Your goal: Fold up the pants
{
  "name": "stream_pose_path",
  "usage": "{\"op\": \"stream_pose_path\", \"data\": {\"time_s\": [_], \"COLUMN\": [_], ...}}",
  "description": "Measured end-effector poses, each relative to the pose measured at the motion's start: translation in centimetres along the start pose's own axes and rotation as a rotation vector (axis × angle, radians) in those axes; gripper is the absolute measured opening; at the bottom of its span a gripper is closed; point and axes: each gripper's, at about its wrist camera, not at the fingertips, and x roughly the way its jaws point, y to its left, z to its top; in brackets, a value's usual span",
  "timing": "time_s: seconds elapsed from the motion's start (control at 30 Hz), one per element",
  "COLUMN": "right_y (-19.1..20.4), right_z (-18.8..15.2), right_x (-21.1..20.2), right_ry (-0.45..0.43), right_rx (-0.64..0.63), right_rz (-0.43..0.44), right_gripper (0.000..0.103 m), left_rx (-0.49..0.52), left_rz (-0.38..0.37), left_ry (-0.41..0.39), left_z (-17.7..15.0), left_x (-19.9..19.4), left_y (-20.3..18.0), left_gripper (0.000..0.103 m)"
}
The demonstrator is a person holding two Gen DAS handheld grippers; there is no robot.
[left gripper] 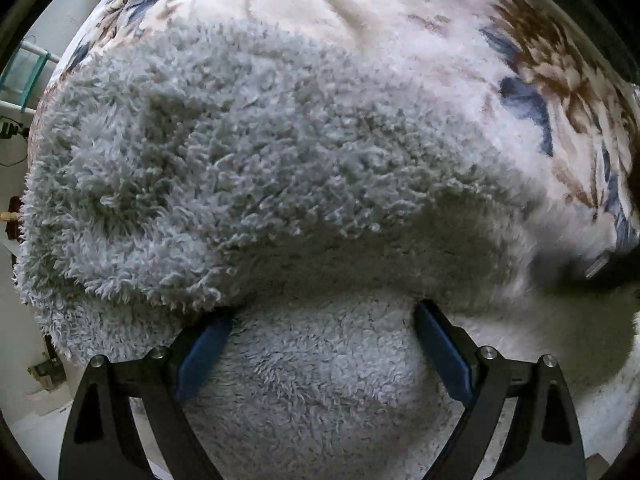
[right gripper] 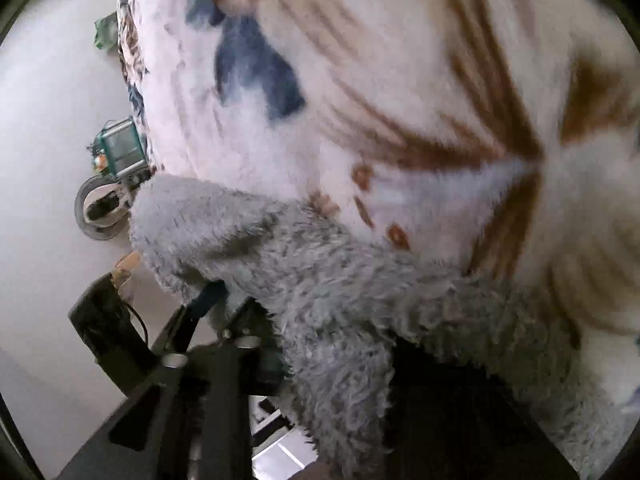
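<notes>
The pants (left gripper: 248, 184) are fluffy grey fleece, lying on a white blanket (left gripper: 400, 40) with brown and blue flowers. In the left wrist view my left gripper (left gripper: 322, 316) is open, its blue-padded fingers (left gripper: 440, 352) spread wide, with a grey fold of the pants bulging between them. In the right wrist view the picture is blurred. A thick fold of the pants (right gripper: 320, 280) drapes over my right gripper (right gripper: 224, 296), whose fingers (right gripper: 208, 296) lie close together with fleece between them; most of the right finger is hidden by the cloth.
The blanket's left edge drops off to a pale floor (right gripper: 48, 120). On the floor stand a green box (right gripper: 120, 146) and a round grey object (right gripper: 100, 212). A dark object (left gripper: 608, 268) lies on the blanket at the right.
</notes>
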Motion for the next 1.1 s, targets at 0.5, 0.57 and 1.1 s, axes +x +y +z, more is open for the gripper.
{"op": "stream_pose_path", "data": {"time_s": [0.5, 0.57, 1.1], "right_y": [-3.8, -3.0, 2.6], "right_z": [-2.9, -2.2, -6.9], "right_x": [-10.9, -8.1, -16.4], "right_ry": [-0.189, -0.112, -0.348], "right_rx": [0.069, 0.031, -0.071], "right_rz": [0.145, 0.081, -0.313], "right_gripper": [0.07, 0.07, 0.038], "left_rx": [-0.041, -0.029, -0.01], "left_rz": [-0.075, -0.07, -0.088], "left_ry": [-0.047, -0.042, -0.035], "left_z": [1.1, 1.9, 3.4], "left_x": [-4.6, -4.5, -5.5], "left_y": [1.3, 0.9, 0.0], "left_gripper": [0.095, 0.095, 0.095]}}
